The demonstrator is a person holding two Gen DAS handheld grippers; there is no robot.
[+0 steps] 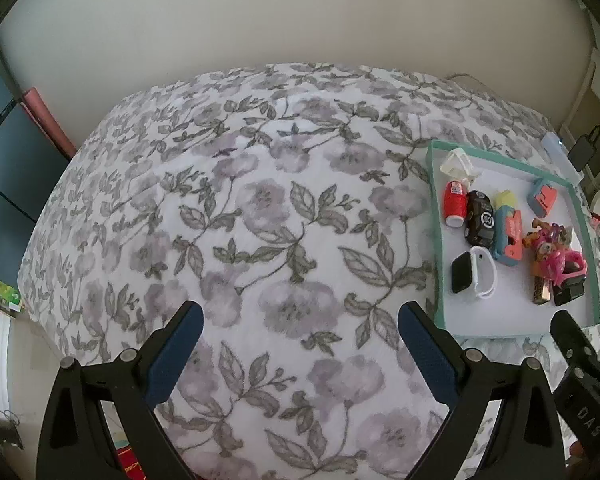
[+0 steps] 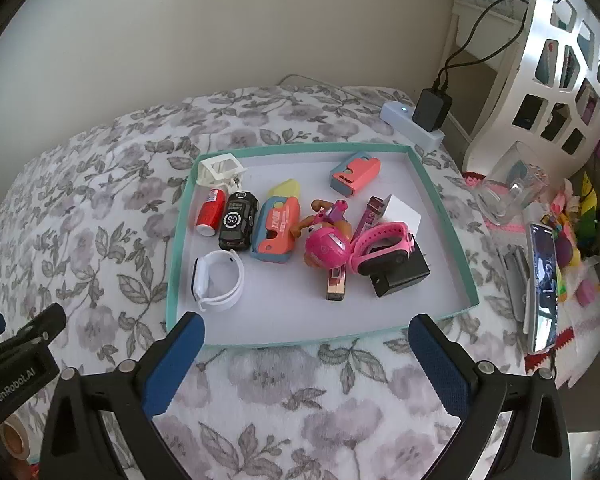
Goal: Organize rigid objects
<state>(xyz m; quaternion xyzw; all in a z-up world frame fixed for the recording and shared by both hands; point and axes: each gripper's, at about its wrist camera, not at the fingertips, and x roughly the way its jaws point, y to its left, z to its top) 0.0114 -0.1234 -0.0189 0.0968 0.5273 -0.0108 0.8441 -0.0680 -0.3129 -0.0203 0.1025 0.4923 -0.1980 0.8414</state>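
Note:
A teal-rimmed box lid [image 2: 440, 200] [image 1: 434, 216] lies on the flowered bedspread and holds several small things. A red can [image 2: 211, 210], a black toy car [image 2: 238, 220] and a white watch [image 2: 220, 276] are on its left side. A pink toy dog [image 2: 326, 240], a pink watch [image 2: 380, 244] and a black charger [image 2: 400, 278] are piled on its right. My right gripper [image 2: 306, 340] is open at the lid's near edge, holding nothing. My left gripper [image 1: 300, 330] is open over bare bedspread, left of the lid [image 1: 434, 216].
A white power strip [image 2: 412, 124] with a black adapter sits behind the lid. A phone [image 2: 544, 280], a clear glass holder [image 2: 508, 188] and bright toys crowd the right. A white cut-out shelf [image 2: 540, 60] stands beyond. Tape roll [image 2: 14, 440] at lower left.

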